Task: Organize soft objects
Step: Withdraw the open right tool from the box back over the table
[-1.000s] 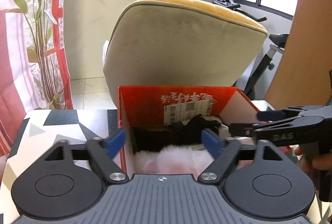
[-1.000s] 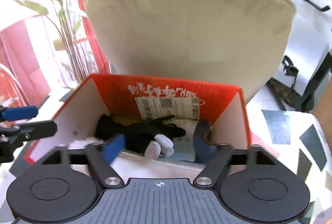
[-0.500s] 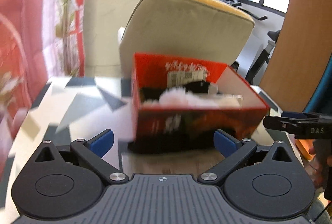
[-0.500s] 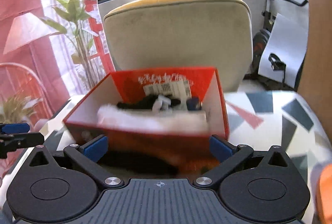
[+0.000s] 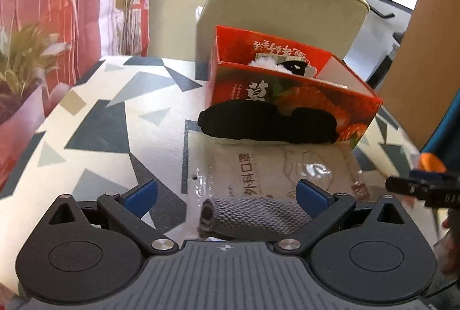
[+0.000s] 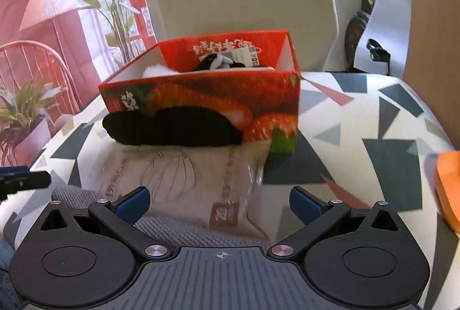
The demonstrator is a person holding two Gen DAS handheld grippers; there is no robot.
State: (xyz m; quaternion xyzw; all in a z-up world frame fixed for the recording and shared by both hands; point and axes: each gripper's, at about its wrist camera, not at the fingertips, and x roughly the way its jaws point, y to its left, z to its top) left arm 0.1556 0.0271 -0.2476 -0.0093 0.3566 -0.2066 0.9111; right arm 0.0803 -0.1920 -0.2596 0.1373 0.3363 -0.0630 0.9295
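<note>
A red strawberry-print box [image 5: 290, 91] [image 6: 201, 97] stands on the patterned table and holds white fluffy and black soft items [image 5: 287, 67] [image 6: 215, 63]. A black soft item [image 5: 267, 123] [image 6: 172, 129] lies against the box's front. A clear bag of face masks [image 5: 273, 169] [image 6: 184, 177] lies in front of that. A grey knitted roll [image 5: 250, 216] [image 6: 184, 226] lies nearest, between the open jaws of my left gripper [image 5: 227, 195]. My right gripper [image 6: 220, 202] is open and empty above the bag's near edge.
A beige cushioned chair [image 5: 287, 5] [image 6: 241, 8] stands behind the table [image 5: 95, 123]. An orange object [image 6: 448, 189] sits at the table's right edge. Potted plants [image 5: 23, 63] and a red chair [image 6: 34, 71] stand at the left.
Both grippers have pulled back from over the box toward the near side of the table. The black item, mask bag and grey roll have come into view.
</note>
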